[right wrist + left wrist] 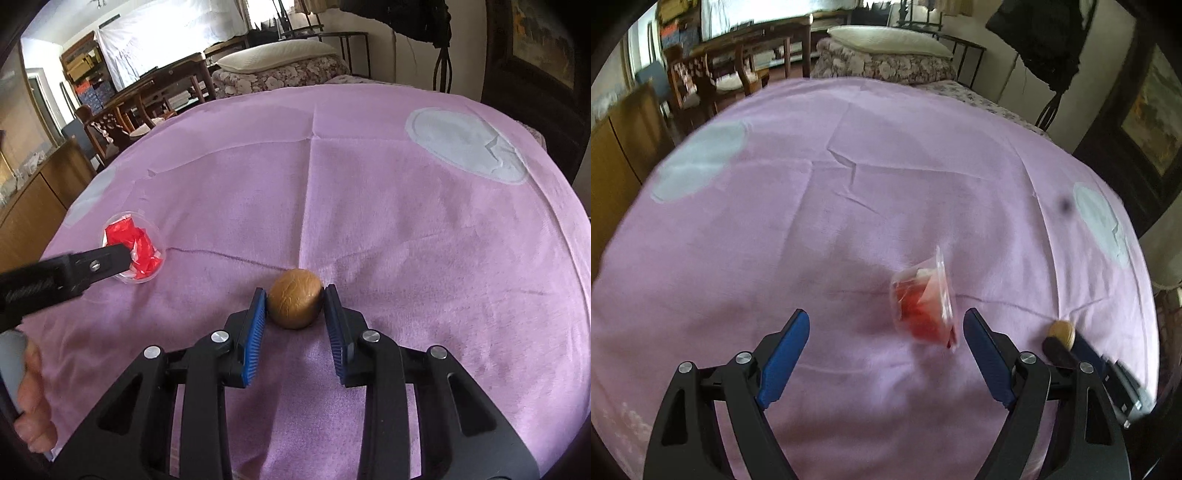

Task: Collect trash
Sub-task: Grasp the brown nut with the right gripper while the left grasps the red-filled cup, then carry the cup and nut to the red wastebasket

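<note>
Looking down along the right gripper (pixel 294 295), its own camera shows two blue pads closed in on a brown ball (pixel 294 298) of crumpled paper. The left pad touches the ball's side; the right pad sits against or just beside the other side, so the grip looks made, though full contact there is hard to judge. The ball rests on a pink cloth (pixel 406 229) spread over a table.

This view also shows the left gripper (pixel 122 258) from the side, as a dark arm reaching in from the left edge. Its tip overlaps a clear plastic cup (pixel 144 236) stuffed with red and white scraps. A person's fingers (pixel 35 398) show at the lower left edge.

The left gripper's own camera gives what that side view hides: the left gripper (pixel 886 328) stands wide open, with the cup (pixel 923 306) lying on its side on the cloth (pixel 849 184) between and just beyond the two blue tips, nearer the right-hand one. Neither pad touches it. The picture is blurred. At its right edge the brown ball (pixel 1063 330) appears again, with the right gripper's dark tip at it.

Pale grey round patches mark the cloth in both views.
</note>
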`<action>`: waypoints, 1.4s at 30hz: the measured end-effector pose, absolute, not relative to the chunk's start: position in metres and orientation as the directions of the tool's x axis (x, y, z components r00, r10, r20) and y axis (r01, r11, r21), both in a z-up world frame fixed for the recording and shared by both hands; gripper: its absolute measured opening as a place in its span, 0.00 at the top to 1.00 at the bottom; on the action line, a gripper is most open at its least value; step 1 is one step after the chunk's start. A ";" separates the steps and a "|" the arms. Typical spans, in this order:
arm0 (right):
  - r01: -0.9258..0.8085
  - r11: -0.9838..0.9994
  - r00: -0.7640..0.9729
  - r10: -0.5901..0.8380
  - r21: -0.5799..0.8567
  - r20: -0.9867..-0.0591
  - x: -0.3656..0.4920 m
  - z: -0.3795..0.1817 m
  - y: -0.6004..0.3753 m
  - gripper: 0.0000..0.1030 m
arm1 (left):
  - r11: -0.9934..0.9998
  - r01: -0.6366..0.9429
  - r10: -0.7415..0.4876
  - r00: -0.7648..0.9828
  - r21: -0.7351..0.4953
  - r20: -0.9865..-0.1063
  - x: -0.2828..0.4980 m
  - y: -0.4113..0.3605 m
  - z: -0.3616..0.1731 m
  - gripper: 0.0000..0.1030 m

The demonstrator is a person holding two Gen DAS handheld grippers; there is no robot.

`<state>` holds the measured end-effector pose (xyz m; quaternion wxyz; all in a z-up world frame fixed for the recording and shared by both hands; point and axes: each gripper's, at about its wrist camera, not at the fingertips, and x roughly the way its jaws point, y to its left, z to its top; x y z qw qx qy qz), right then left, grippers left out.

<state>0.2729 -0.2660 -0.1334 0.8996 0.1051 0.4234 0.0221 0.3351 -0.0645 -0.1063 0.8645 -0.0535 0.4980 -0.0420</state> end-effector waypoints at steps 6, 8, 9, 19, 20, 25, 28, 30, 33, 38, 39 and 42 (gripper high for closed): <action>0.045 0.977 0.653 0.129 0.208 -0.746 0.271 -0.135 -0.265 0.68 | 0.979 0.075 -0.200 0.468 -0.187 -0.861 0.345 -0.071 -0.114 0.68; 0.044 0.976 0.654 0.134 0.215 -0.744 0.271 -0.135 -0.267 0.68 | 0.984 0.077 -0.180 0.482 -0.163 -0.857 0.339 -0.070 -0.109 0.69; 0.044 0.974 0.654 0.140 0.223 -0.743 0.270 -0.135 -0.268 0.68 | 0.984 0.080 -0.179 0.487 -0.161 -0.855 0.336 -0.068 -0.108 0.70; 0.060 0.973 0.635 0.134 0.222 -0.761 0.229 -0.122 -0.262 0.68 | 0.985 0.062 -0.170 0.544 -0.163 -0.821 0.251 -0.011 -0.072 0.70; 0.062 0.974 0.629 0.131 0.217 -0.766 0.219 -0.120 -0.260 0.68 | 0.984 0.059 -0.171 0.545 -0.166 -0.821 0.242 -0.005 -0.069 0.70; 0.060 0.975 0.620 0.131 0.214 -0.774 0.171 -0.107 -0.249 0.68 | 0.983 0.027 -0.168 0.529 -0.182 -0.832 0.193 0.027 -0.063 0.70; 0.043 0.972 0.616 0.155 0.229 -0.773 0.142 -0.097 -0.236 0.68 | 0.983 0.022 -0.164 0.532 -0.180 -0.830 0.164 0.044 -0.056 0.70; 0.028 0.973 0.617 0.164 0.229 -0.770 0.128 -0.090 -0.226 0.68 | 0.983 0.017 -0.162 0.536 -0.181 -0.829 0.146 0.055 -0.050 0.70; -0.011 0.972 0.626 0.190 0.234 -0.757 0.107 -0.077 -0.205 0.68 | 0.983 0.014 -0.163 0.545 -0.185 -0.823 0.124 0.066 -0.044 0.70; -0.088 0.971 0.632 0.228 0.224 -0.741 0.079 -0.057 -0.167 0.68 | 0.988 0.007 -0.129 0.557 -0.151 -0.821 0.093 0.085 -0.035 0.70; -0.103 0.970 0.629 0.236 0.221 -0.741 0.075 -0.056 -0.160 0.68 | 0.989 0.004 -0.126 0.559 -0.149 -0.820 0.090 0.087 -0.034 0.70; -0.142 0.965 0.620 0.259 0.218 -0.740 0.062 -0.051 -0.140 0.68 | 0.989 -0.008 -0.120 0.561 -0.151 -0.819 0.076 0.099 -0.032 0.70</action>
